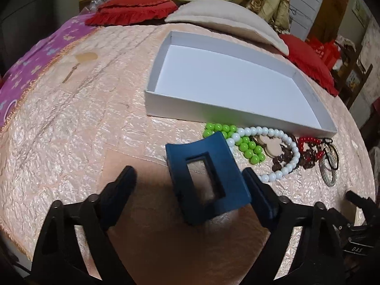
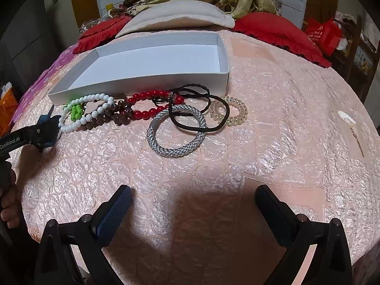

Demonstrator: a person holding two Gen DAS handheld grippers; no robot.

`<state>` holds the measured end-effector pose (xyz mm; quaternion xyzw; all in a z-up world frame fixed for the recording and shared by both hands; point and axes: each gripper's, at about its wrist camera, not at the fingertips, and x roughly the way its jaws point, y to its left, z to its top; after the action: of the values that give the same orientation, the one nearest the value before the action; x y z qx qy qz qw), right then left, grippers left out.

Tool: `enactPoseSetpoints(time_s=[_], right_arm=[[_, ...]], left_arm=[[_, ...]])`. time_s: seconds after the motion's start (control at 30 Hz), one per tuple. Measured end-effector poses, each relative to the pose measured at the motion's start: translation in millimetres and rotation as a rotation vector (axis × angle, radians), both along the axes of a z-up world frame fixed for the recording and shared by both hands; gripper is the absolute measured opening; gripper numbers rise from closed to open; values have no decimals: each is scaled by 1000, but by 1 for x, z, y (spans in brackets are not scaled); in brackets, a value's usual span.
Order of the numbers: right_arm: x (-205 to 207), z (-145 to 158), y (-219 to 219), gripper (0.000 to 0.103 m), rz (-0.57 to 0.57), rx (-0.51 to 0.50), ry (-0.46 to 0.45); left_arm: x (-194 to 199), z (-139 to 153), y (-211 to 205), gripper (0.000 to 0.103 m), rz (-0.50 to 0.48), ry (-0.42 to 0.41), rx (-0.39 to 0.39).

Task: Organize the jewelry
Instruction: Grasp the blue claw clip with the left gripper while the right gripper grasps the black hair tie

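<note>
Several bead bracelets — white pearl [image 2: 85, 111], green [image 2: 76, 112], brown [image 2: 114, 115] and red [image 2: 152, 104] — lie tangled on the pink quilted bed cover [image 2: 273, 123], just beside the near wall of a shallow white box [image 2: 142, 80] that stands toward the cover's far edge. Next to them, on the side away from the left tool, rest a silver-grey woven bangle [image 2: 175, 130], black hair ties [image 2: 201, 109] and a clear spiral hair tie [image 2: 235, 114]. A dark blue hair claw clip [image 1: 206, 178] sits between the spread fingers of the left tool [image 1: 190, 175], touching the right finger [image 1: 258, 190] while the left finger stands clear of it. The right tool [image 2: 193, 194] hangs over bare cover near its front edge, fingers wide apart, nothing between them. Red cushions [image 2: 273, 33] and a cream pillow [image 2: 178, 14] line the far edge.
</note>
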<state>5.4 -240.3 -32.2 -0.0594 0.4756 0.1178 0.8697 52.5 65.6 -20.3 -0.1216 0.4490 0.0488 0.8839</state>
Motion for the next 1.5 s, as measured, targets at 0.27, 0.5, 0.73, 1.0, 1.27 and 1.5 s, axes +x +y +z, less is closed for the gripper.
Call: enactPoseSetpoints(time_s=[0.27,0.5,0.73,1.0,1.27,1.5], right_arm=[[2,14,-7,103,-27,57,-35],[10,22,-26,98,-55,110,-45],[40,38,-39,73,17,140,-35],[65,39,-37,35,16,134,-113],[79,22,-15,10,90,37,-77],[88,18,-18,10,66,52,-64]], left_arm=[[-4,4,-1,45,-12,-19,13],[-4,5,0,45,13,-19,89],[-1,1,1,45,33,-11,92],[0,0,4,45,51,-7,52],[1,0,2,45,40,-1,66],[1,-1,-1,45,37,0,80]])
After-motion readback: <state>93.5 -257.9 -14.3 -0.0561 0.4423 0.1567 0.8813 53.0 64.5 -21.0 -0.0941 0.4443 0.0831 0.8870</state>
